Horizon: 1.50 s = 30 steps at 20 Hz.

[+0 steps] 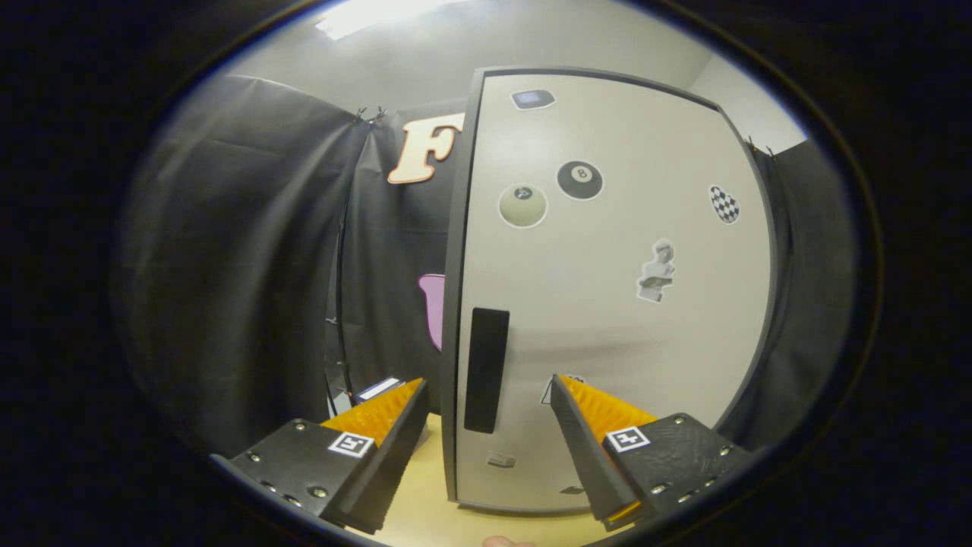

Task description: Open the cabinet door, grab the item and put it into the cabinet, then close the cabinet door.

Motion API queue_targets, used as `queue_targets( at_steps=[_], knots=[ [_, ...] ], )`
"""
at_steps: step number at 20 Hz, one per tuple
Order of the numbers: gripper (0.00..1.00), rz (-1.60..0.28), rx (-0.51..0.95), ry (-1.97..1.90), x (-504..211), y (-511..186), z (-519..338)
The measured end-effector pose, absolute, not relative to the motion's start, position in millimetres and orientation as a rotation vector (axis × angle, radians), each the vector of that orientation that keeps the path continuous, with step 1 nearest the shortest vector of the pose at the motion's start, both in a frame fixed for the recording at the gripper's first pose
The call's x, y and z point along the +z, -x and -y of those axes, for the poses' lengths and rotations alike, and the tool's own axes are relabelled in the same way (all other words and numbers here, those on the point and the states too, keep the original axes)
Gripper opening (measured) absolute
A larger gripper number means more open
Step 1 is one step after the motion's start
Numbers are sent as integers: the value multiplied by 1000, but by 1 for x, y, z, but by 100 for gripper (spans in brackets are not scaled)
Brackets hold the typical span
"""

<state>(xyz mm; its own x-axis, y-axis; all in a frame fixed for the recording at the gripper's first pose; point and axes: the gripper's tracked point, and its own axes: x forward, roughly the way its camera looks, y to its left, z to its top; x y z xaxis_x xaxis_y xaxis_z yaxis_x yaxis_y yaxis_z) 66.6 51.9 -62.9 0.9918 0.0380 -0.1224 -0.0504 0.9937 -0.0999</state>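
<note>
The pale cabinet door (607, 304) stood shut and upright, stickered, its dark handle (486, 370) near the left edge.

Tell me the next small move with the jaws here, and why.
Probably ease the gripper forward and close on the dark vertical handle. The cabinet door looks shut, and the open jaws already straddle the handle and the door's left edge without touching.

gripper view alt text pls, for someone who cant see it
The open gripper faces a closed pale cabinet door, its fingers apart on either side of the door's dark vertical handle just ahead. Stickers dot the door, among them a black eight ball; the cabinet stands on a light wooden surface.
</note>
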Motion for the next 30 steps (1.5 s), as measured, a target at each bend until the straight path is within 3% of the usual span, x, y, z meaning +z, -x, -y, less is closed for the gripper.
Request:
queue_targets(
  at_steps=[21, 23, 27, 30],
  knots=[
    [94, -175, -25, 92, -99, -123, -65],
    [83, -171, -50, 107, -101, -129, -64],
    [75, -155, -113, 157, -103, -134, -59],
    [52, -133, -175, 201, -102, -135, -49]
  ],
)
